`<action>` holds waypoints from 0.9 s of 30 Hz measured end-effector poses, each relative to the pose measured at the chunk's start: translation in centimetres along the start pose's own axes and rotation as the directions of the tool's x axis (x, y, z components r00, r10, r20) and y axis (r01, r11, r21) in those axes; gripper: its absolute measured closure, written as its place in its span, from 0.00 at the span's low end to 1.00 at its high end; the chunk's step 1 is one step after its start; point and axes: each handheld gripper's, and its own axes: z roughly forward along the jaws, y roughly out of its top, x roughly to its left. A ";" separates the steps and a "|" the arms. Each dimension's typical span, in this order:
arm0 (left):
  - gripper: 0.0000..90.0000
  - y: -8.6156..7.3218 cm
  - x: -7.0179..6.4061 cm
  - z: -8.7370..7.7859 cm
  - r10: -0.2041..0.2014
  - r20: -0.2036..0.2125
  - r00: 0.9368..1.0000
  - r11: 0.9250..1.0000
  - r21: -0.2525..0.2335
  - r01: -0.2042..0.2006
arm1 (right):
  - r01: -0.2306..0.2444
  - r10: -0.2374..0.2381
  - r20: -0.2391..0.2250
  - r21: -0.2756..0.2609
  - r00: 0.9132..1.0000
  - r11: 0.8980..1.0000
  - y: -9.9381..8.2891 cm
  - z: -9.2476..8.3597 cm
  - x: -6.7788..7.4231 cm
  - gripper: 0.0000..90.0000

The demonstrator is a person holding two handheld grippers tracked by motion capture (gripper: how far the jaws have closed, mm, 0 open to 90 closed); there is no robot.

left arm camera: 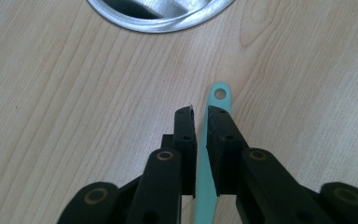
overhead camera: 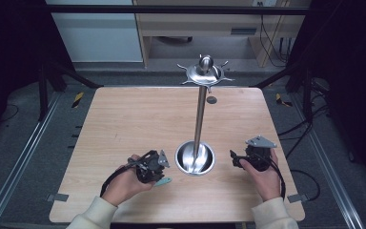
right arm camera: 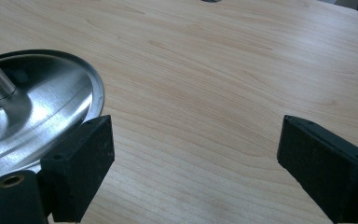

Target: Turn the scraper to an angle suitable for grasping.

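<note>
Left claw (left arm camera: 201,114) around half-hidden, perhaps-plastic teal strip (left arm camera: 219,95)

stand (overhead camera: 199,114) mid-table (overhead camera: 124,119) | left hand-held gripper (overhead camera: 158,168) left | right hand-held gripper (overhead camera: 237,159) right

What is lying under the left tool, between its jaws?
A flat teal plastic handle with a round hole at its end, gripped by the left tool. Its other end is hidden.

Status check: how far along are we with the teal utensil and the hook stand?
Done: the left gripper is shut on the teal utensil handle, low over the table beside the stand's base. In hand: just that grip. Left: probably hanging it by its hole on a hook at the stand's top, where nothing hangs now. The right gripper is open and empty.
</note>
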 end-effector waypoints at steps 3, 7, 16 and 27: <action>0.83 0.5 -0.1 0.1 0.009 -0.003 1.000 1.000 0.007 -0.009 | 0.009 -0.009 -0.004 -0.001 1.000 1.000 0.0 0.0 0.1 0.12; 0.79 1.0 -0.4 0.4 0.025 0.020 0.999 0.999 0.027 -0.026 | 0.008 -0.008 -0.005 -0.001 1.000 1.000 0.0 0.0 0.0 0.12; 0.74 0.8 0.1 1.0 0.032 0.066 0.997 0.993 0.109 -0.039 | 0.009 -0.009 -0.006 -0.001 1.000 1.000 0.0 0.0 0.0 0.12; 0.70 1.3 0.3 2.0 0.030 0.095 0.995 0.986 0.162 -0.045 | 0.005 -0.005 -0.009 0.002 1.000 1.000 0.0 0.0 0.1 0.12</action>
